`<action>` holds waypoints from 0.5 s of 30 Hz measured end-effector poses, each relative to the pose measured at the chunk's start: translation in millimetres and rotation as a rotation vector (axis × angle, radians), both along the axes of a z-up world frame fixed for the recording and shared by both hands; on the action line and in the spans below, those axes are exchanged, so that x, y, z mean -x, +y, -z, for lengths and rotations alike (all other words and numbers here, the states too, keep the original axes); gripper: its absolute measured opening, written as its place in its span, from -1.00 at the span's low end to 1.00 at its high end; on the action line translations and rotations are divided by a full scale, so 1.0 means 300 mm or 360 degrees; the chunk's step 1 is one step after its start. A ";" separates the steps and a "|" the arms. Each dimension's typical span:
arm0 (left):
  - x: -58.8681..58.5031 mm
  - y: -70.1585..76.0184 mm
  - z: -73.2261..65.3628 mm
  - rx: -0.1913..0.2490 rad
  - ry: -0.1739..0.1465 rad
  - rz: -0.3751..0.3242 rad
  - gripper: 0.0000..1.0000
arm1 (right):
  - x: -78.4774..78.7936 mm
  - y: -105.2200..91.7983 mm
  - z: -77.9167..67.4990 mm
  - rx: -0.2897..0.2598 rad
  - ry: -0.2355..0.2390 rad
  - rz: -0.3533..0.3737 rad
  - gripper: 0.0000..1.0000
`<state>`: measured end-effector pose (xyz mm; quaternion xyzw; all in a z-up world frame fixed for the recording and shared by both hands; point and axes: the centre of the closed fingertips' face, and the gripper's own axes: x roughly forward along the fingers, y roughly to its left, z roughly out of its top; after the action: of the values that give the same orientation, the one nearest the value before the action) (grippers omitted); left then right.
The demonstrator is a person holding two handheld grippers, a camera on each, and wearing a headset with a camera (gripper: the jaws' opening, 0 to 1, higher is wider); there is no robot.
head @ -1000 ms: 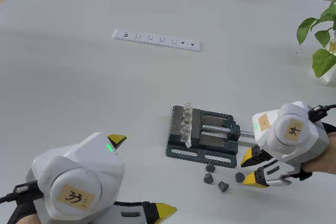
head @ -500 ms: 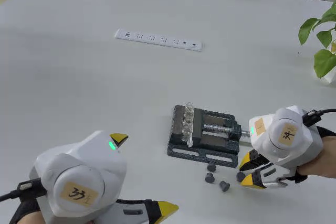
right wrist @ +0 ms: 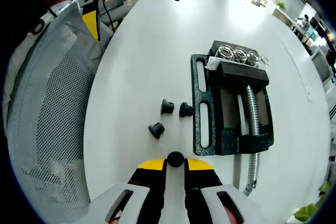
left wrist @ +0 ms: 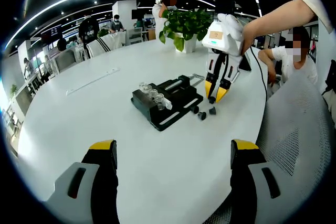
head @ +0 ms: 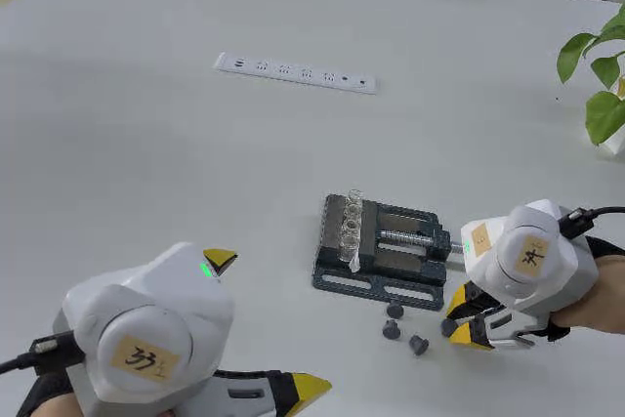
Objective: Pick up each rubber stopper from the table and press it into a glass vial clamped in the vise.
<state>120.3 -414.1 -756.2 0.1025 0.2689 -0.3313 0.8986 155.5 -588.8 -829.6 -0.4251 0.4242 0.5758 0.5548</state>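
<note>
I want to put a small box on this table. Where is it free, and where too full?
Free: the wide stretch between the power strip and the vise, and the table left of the vise up to the left hand-held gripper. Crowded: before the vise lie three loose stoppers, with the right hand-held gripper closed on a fourth stopper.

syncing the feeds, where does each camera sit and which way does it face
Head view: on the person's head, facing forward and down at the vise; left gripper and right gripper show.
Left gripper view: on the left gripper, facing along its open jaws toward the vise; the person's arm shows.
Right gripper view: on the right gripper, facing down at a stopper between its jaws.
Shared: all three see the vise.
</note>
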 end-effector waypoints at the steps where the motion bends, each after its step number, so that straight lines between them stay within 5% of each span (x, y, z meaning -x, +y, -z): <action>1: 0.000 0.000 0.001 0.0001 0.0002 0.0000 0.76 | 0.000 0.000 0.000 0.0000 -0.0001 0.0001 -0.81; 15: 0.004 0.005 0.006 0.0008 0.0002 -0.0009 0.75 | -0.007 0.008 -0.004 -0.0005 -0.0012 0.0001 -0.83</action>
<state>119.0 -412.5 -758.0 0.0993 0.2690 -0.3295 0.8995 157.5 -586.4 -828.3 -0.4262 0.4213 0.5747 0.5573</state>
